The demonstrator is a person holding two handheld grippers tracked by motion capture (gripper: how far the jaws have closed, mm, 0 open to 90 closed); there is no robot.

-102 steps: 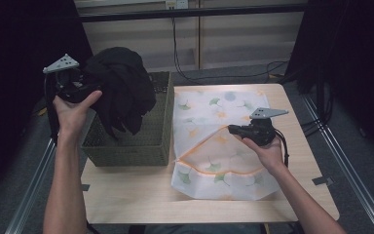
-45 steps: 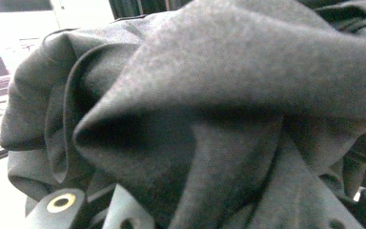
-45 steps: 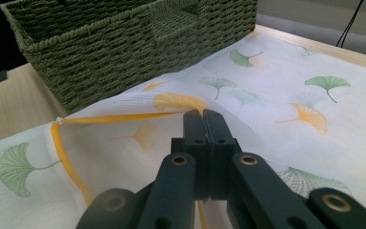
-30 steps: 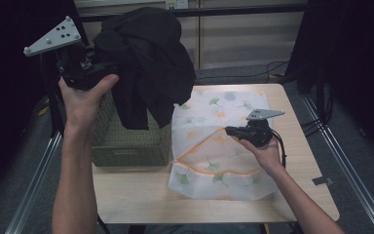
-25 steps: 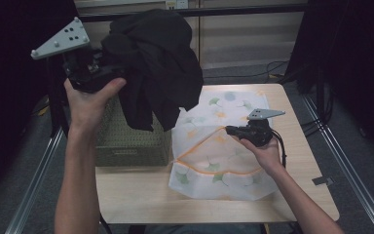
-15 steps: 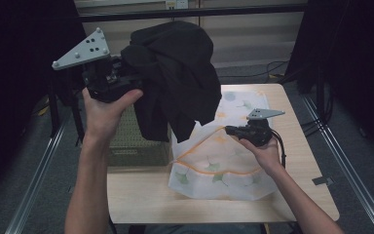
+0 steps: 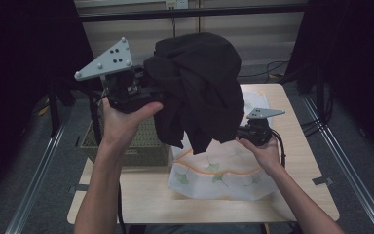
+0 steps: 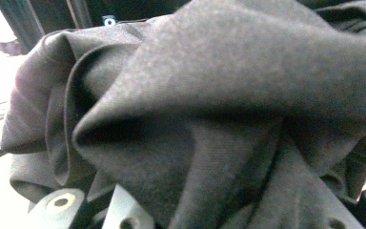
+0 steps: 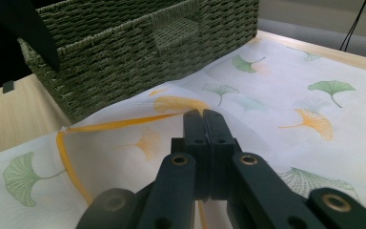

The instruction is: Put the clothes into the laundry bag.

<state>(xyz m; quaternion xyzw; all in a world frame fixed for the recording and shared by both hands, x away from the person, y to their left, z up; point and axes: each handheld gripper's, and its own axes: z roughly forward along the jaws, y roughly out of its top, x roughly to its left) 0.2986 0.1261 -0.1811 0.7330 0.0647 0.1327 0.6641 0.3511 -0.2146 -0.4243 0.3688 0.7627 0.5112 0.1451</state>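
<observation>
A black garment [image 7: 199,83] hangs bunched in the air, and my left gripper [image 7: 148,92] is shut on it at its left side. Its folds drape over the far left part of a white cloth [image 7: 224,170] printed with green and orange leaves, which lies on the table. In the left gripper view the garment [image 8: 219,95] covers the jaws. My right gripper [image 7: 247,132] rests low on the white cloth, partly behind the hanging garment. The right gripper view shows that gripper [image 9: 203,117] shut with nothing seen between its jaws, just above the cloth [image 9: 286,95].
A green woven basket [image 7: 141,141] stands at the left of the wooden table [image 7: 141,200], below my left hand; its handle side [image 9: 138,43] borders the cloth. Dark rails and stands run along both sides. Cables lie on the floor at the back right.
My left hand has carried the black garment to the right and a little lower, from above the basket to over the cloth's left part. The right gripper has stayed put.
</observation>
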